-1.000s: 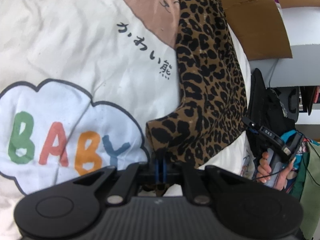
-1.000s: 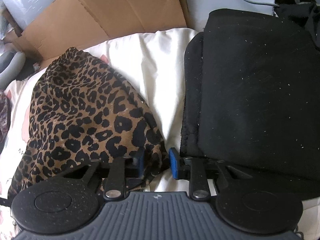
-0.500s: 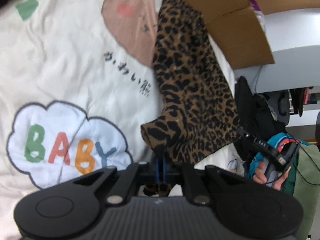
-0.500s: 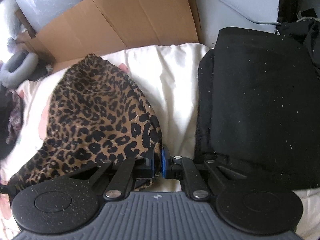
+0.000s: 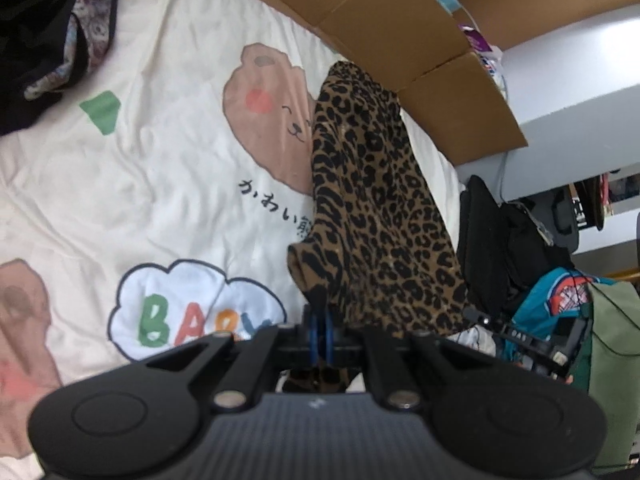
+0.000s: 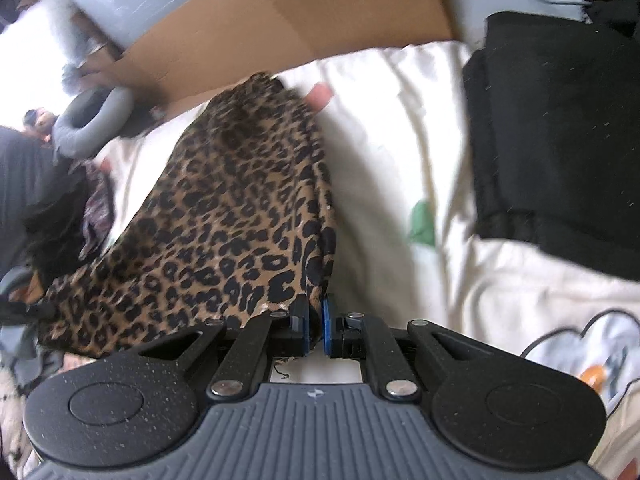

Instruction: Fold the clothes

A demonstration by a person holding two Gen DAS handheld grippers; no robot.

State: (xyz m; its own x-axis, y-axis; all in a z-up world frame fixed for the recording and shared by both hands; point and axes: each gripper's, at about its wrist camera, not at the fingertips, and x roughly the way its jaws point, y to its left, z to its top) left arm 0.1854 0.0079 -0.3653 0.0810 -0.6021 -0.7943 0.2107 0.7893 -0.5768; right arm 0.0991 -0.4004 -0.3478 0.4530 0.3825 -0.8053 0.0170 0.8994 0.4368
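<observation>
A leopard-print garment (image 5: 372,208) stretches away from my left gripper (image 5: 322,326), which is shut on its near corner and holds it lifted above the bed. The same leopard-print garment (image 6: 224,216) fills the left half of the right wrist view. My right gripper (image 6: 316,320) is shut on its other near corner, blue pads pinching the hem. The far end of the cloth still rests on the cream bedspread (image 5: 140,184) near the cardboard.
Folded black clothing (image 6: 560,128) lies on the bedspread (image 6: 400,184) to the right. Flattened cardboard (image 5: 384,24) leans along the far edge. Dark and patterned clothes (image 5: 60,32) pile at the upper left. A grey neck pillow (image 6: 92,120) sits far left. More clothes (image 5: 560,292) hang right.
My right gripper went from open to shut on the leopard garment's corner. Both grippers have risen and pulled back, lifting the near edge off the bedspread.
</observation>
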